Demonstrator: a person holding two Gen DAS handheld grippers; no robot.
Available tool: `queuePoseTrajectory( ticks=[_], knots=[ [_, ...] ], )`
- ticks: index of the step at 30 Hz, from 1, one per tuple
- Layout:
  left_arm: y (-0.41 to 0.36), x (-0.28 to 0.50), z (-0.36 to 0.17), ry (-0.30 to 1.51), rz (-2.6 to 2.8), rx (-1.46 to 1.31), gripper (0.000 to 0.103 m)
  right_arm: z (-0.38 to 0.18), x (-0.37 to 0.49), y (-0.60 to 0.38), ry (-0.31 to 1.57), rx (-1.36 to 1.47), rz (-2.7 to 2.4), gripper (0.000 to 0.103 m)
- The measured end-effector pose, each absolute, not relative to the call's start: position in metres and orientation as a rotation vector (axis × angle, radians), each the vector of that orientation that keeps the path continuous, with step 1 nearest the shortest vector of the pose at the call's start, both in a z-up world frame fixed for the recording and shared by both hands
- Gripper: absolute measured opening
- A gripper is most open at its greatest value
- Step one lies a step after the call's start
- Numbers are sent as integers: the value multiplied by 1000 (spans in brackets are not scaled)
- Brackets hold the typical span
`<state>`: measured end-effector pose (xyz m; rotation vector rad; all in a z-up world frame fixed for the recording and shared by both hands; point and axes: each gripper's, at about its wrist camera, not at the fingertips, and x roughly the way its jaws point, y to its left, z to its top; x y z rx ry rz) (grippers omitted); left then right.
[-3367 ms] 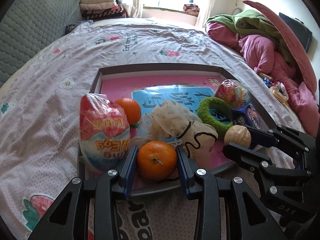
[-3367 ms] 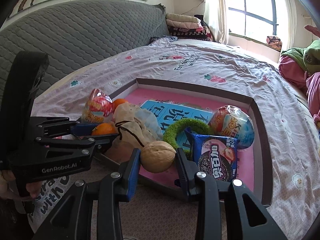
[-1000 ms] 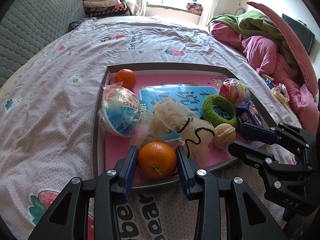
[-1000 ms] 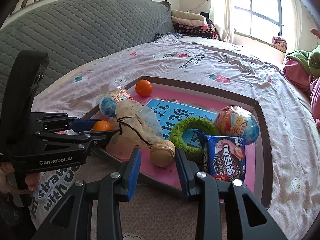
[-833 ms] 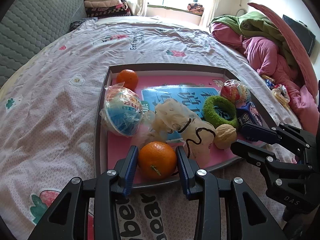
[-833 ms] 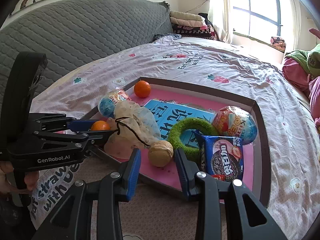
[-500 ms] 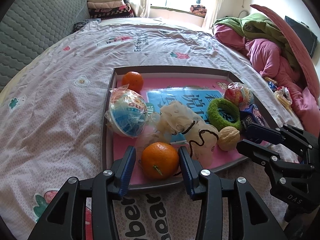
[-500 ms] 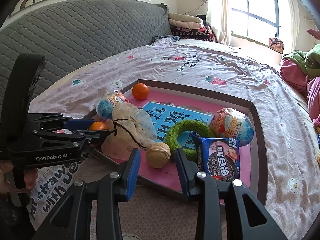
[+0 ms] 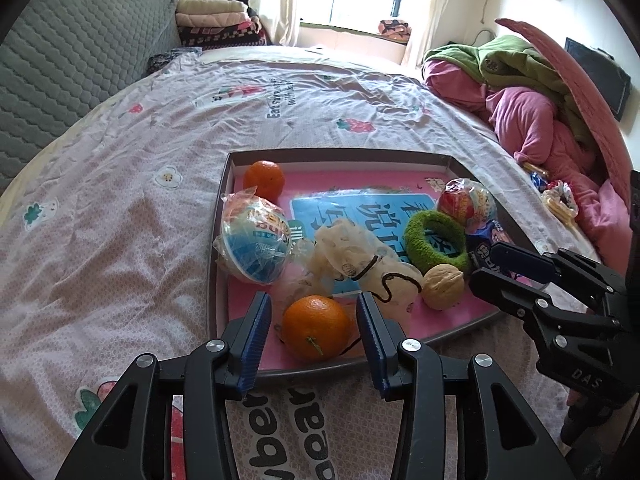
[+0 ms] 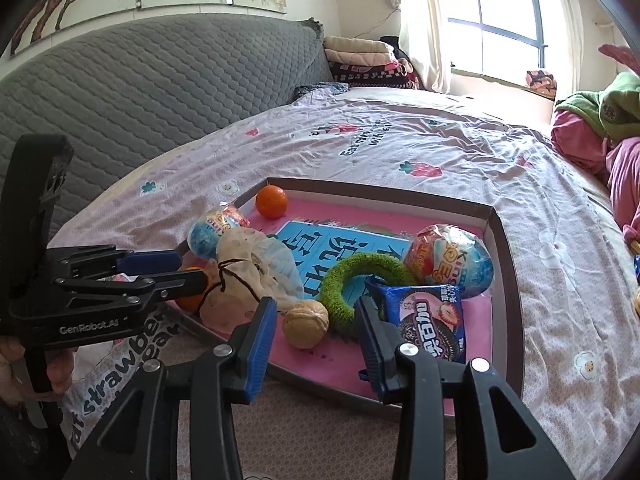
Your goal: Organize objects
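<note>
Left wrist view, left gripper [image 9: 314,326] jaws just opened, loose around an orange [image 9: 316,327] in the tray [image 9: 344,157], right gripper [image 10: 314,330] likewise opened, off the walnut [image 10: 306,323]

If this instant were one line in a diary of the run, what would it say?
left gripper: open, orange between jaws, released | right gripper: open, just widened, walnut between jaws, untouched | both in tray

You have a shallow pink-floored tray [image 9: 218,248] on the bed. In it: an orange [image 9: 316,327] at the near edge, a walnut [image 9: 443,286] beside a green fuzzy ring [image 9: 434,242], and a second orange [image 9: 264,180] in the far-left corner.
</note>
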<state>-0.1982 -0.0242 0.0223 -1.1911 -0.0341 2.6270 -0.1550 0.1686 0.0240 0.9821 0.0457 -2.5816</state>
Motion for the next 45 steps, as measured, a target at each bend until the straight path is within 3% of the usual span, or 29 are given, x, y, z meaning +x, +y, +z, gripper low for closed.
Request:
queuePoseTrajectory(
  ticks=[4, 10, 19, 33, 45],
  knots=[
    [-25, -195, 25, -36, 2633, -1182, 55, 25, -156, 173, 16, 985, -2585, 41],
    [-27, -191, 32, -41, 2646, -1147, 56, 27, -156, 179, -23, 973, -2604, 44],
    [-32, -184, 50, -87, 2699, -1064, 71, 41, -151, 193, -74, 887, -2686, 53],
    [-35, -168, 70, -50, 2866, -947, 75, 71, -127, 188, 81, 672, -2872, 60],
    [-22, -135, 79, 24, 2971, -817, 79, 77, -88, 181, 134, 551, -2959, 76]
  ],
)
